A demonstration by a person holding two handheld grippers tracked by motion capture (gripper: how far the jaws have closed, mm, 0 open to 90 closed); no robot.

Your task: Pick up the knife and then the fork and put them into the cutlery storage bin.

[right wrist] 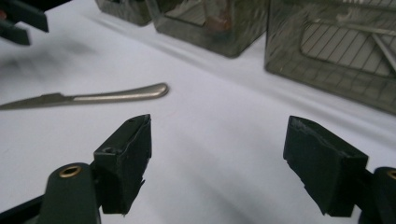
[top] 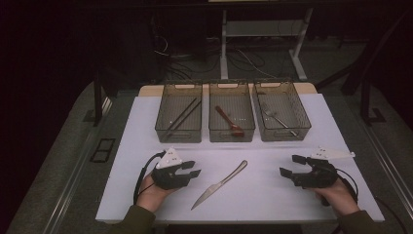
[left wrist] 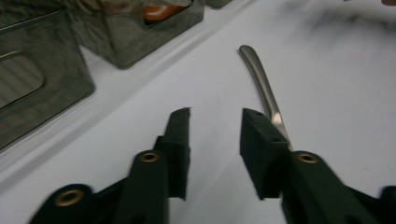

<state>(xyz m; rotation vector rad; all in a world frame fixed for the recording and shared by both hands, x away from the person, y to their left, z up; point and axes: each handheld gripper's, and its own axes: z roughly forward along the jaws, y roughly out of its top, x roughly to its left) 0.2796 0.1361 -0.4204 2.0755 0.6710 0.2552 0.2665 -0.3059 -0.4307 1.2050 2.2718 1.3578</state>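
Observation:
A metal table knife (top: 219,185) lies slantwise on the white table top (top: 141,146), blade toward me, between my two grippers. My left gripper (top: 194,168) rests low at the left of the knife, jaws apart with nothing between them. In the left gripper view its jaws (left wrist: 215,119) point along the table, and the knife's handle (left wrist: 261,79) runs past the right-hand jaw. My right gripper (top: 288,165) sits to the right of the knife, open wide and empty (right wrist: 219,123). The knife (right wrist: 93,98) lies beyond its left jaw.
Three clear bins stand in a row at the far side. The left bin (top: 178,135) holds dark chopsticks (top: 181,116), the middle bin (top: 232,135) a wooden spoon (top: 229,120), the right bin (top: 285,134) a fork (top: 278,118). The table's front edge is near my hands.

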